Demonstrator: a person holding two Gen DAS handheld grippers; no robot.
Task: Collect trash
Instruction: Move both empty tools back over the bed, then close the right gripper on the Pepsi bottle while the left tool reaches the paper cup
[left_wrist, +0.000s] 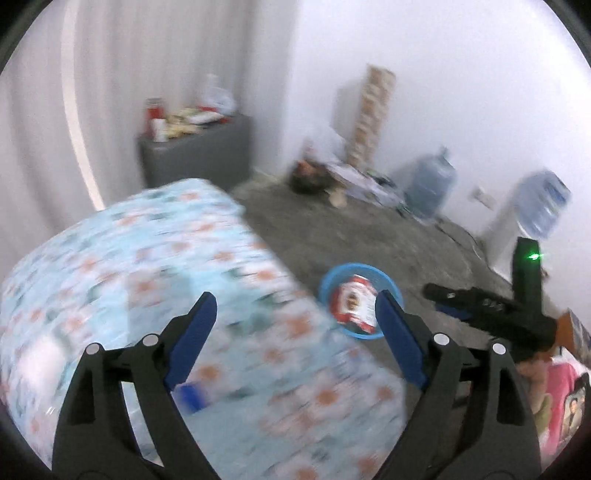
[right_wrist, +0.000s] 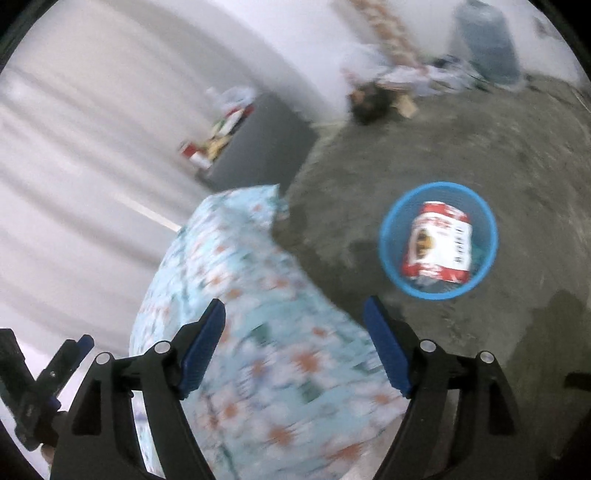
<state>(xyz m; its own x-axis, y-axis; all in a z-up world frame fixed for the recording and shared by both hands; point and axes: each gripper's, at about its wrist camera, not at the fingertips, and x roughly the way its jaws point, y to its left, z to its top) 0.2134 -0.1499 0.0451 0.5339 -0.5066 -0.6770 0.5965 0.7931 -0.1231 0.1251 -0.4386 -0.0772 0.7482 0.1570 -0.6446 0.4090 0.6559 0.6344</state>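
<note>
Both grippers — left (left_wrist: 295, 310) and right (right_wrist: 293, 317) — hang released and empty over the floral-covered table (right_wrist: 266, 354), red-white snack bag (right_wrist: 439, 243) lying inside the blue wastebasket (right_wrist: 384, 236) on the floor.

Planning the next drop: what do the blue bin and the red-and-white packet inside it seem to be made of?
Blue bin: likely moulded plastic, going by its uniform bright colour and thin round rim; blur hides any mesh. Red-and-white packet: probably glossy printed film or coated paper, being creased and faintly shiny; too blurred to be sure.
</note>
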